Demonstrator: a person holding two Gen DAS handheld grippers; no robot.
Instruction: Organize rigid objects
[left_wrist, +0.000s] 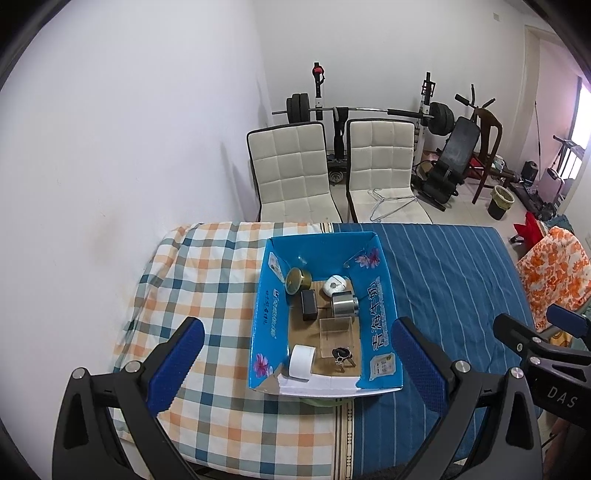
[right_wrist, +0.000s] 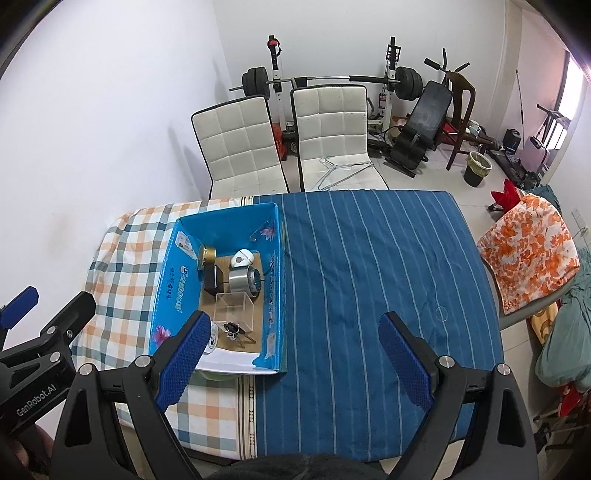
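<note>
An open blue cardboard box (left_wrist: 382, 306) with white Chinese lettering and pink flower prints sat on the tabletop (right_wrist: 369, 277), straddling the seam where a checked orange-and-teal cloth (left_wrist: 207, 280) met a blue striped cloth (left_wrist: 454, 280). Its brown floor held all the rigid pieces. At the far end a round gold tin (left_wrist: 297, 279) leaned against the left wall, with a white rounded gadget (left_wrist: 334, 284) just to its right. Nearer lay a small black rectangular block (left_wrist: 308, 304) and, beside it, a shiny silver metal cylinder (left_wrist: 344, 303) on its side. A clear acrylic open-topped box (left_wrist: 336, 334) stood in front of those two. At the near end a white roll of tape (left_wrist: 302, 361) lay by the left wall, and a bunch of keys with a black fob (left_wrist: 342, 356) lay just right of it.

The left tool (left_wrist: 299, 363) hovered above the box's near end, its blue-padded jaws spread wide and empty. The right tool (right_wrist: 295, 358) hung over the striped cloth just beside the box, likewise released and holding nothing. Two white padded chairs (left_wrist: 288, 173) stood beyond the tabletop.
</note>
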